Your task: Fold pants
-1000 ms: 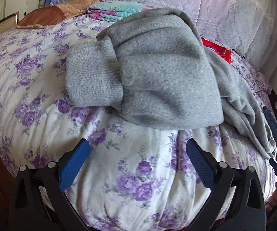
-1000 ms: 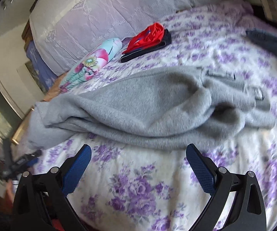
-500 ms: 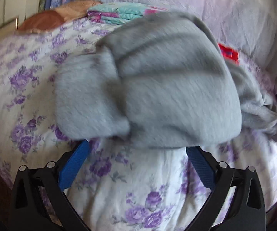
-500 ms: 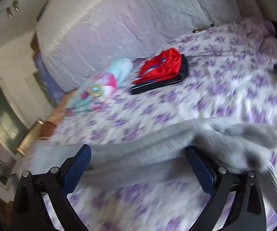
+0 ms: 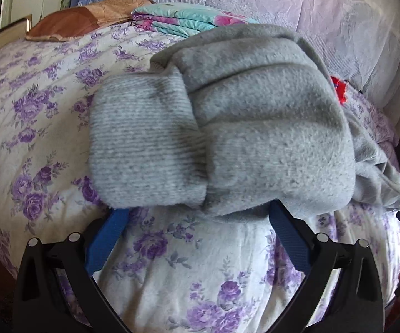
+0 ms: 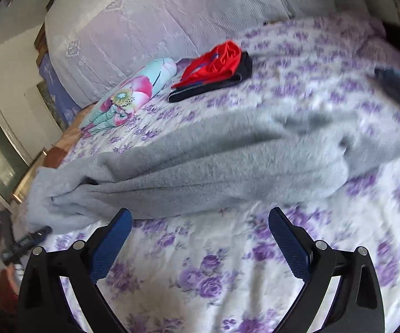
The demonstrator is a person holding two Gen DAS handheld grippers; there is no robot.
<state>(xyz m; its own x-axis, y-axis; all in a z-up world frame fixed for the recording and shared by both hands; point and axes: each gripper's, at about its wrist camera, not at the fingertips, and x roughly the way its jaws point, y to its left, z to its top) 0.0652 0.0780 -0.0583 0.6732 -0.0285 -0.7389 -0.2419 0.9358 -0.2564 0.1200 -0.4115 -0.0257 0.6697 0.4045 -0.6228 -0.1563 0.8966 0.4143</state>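
Note:
Grey fleece pants [image 5: 244, 127] lie bunched on the purple-flowered bedspread [image 5: 33, 116], their ribbed ankle cuff [image 5: 141, 155] nearest me in the left wrist view. My left gripper [image 5: 198, 216] is open; its blue fingertips sit under the near edge of the cuff end, which hides the tips. In the right wrist view the pants [image 6: 213, 166] stretch across the bed [image 6: 227, 277] as a long rumpled band. My right gripper [image 6: 200, 216] is open and empty, just short of the pants' near edge.
Folded floral bedding [image 6: 133, 94] and a red-and-black folded garment [image 6: 216, 69] lie near the pale headboard [image 6: 172, 14]. A brown cushion [image 5: 88, 16] sits at the bed's far corner. A dark garment [image 6: 399, 86] lies at the right.
My left gripper has moved forward to the cuff end, its tips now under the pants' edge. My right gripper has swung about and moved; the pants now lie just beyond its open fingers.

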